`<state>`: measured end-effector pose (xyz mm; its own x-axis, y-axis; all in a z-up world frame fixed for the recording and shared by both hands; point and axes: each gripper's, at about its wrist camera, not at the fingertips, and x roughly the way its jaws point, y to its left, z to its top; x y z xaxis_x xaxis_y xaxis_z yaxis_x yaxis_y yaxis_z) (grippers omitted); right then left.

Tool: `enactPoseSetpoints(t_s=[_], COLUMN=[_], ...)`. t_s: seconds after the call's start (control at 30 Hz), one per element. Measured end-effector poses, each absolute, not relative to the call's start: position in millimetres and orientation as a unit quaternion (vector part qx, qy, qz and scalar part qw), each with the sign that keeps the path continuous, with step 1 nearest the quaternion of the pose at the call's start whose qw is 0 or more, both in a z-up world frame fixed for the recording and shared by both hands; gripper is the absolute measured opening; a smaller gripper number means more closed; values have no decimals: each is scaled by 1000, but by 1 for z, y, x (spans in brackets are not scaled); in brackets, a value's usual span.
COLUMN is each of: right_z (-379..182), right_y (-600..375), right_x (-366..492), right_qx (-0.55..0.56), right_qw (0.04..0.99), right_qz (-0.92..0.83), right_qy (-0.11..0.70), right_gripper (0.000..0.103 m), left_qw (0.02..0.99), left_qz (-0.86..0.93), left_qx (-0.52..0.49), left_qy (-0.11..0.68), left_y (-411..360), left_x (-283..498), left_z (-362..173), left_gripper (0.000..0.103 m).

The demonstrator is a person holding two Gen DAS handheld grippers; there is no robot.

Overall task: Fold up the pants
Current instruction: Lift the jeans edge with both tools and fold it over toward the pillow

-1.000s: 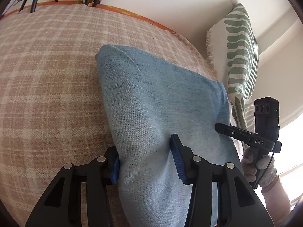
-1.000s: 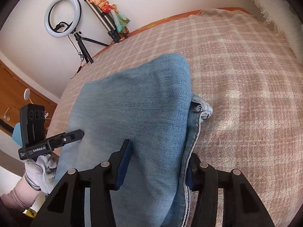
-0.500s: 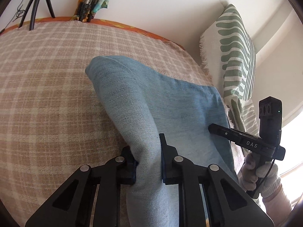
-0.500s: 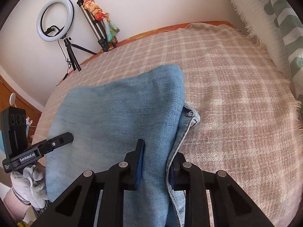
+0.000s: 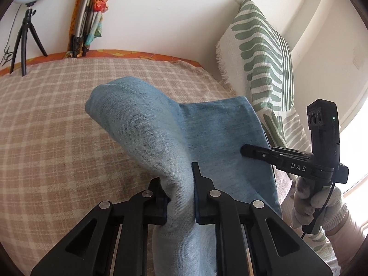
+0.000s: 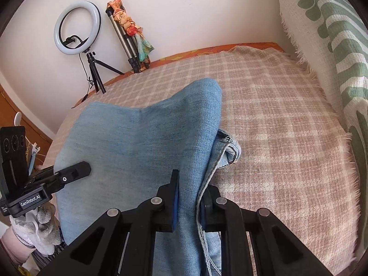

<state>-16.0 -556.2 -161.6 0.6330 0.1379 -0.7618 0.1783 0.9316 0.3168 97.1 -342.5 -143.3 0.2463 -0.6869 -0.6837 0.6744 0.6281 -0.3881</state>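
Note:
The light blue denim pants (image 5: pixel 174 138) hang folded between both grippers, lifted above the checked bedspread (image 5: pixel 50 124). My left gripper (image 5: pixel 179 184) is shut on one near corner of the fabric. My right gripper (image 6: pixel 189 188) is shut on the other near corner, where a stitched hem (image 6: pixel 230 147) curls out to the right. The far fold of the pants (image 6: pixel 161 126) droops toward the bed. Each gripper shows in the other's view, the right one (image 5: pixel 250 149) at the pants' right edge, the left one (image 6: pixel 80 168) at their left edge.
A green-and-white patterned pillow (image 5: pixel 264 53) stands against the wall at the bed's right side. A ring light on a tripod (image 6: pixel 77 28) and a folded tripod with a scarf (image 6: pixel 128 27) stand beyond the far edge. A wooden cabinet (image 6: pixel 13 115) is on the left.
Both grippers closed on the pants' near edge and lifted it. The fabric now bunches into a raised fold, and both views have tilted up to show more wall.

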Motion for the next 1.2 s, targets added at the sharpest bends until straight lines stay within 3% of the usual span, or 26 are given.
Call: enactPoseSetpoints(t_s=[0.63, 1.2], right_z=[-87, -53], right_y=[-529, -533], right_x=[-19, 29], right_qx=[160, 151], right_qw=[920, 934], right_qz=[-1, -7], right_qy=[357, 324], right_gripper=[11, 11], left_qw=[816, 823], left_qz=[-438, -443], left_qx=[-9, -5], left_qy=[377, 355], left_y=[-321, -336], left_x=[94, 137], left_z=[-82, -62], left_gripper=[13, 13])
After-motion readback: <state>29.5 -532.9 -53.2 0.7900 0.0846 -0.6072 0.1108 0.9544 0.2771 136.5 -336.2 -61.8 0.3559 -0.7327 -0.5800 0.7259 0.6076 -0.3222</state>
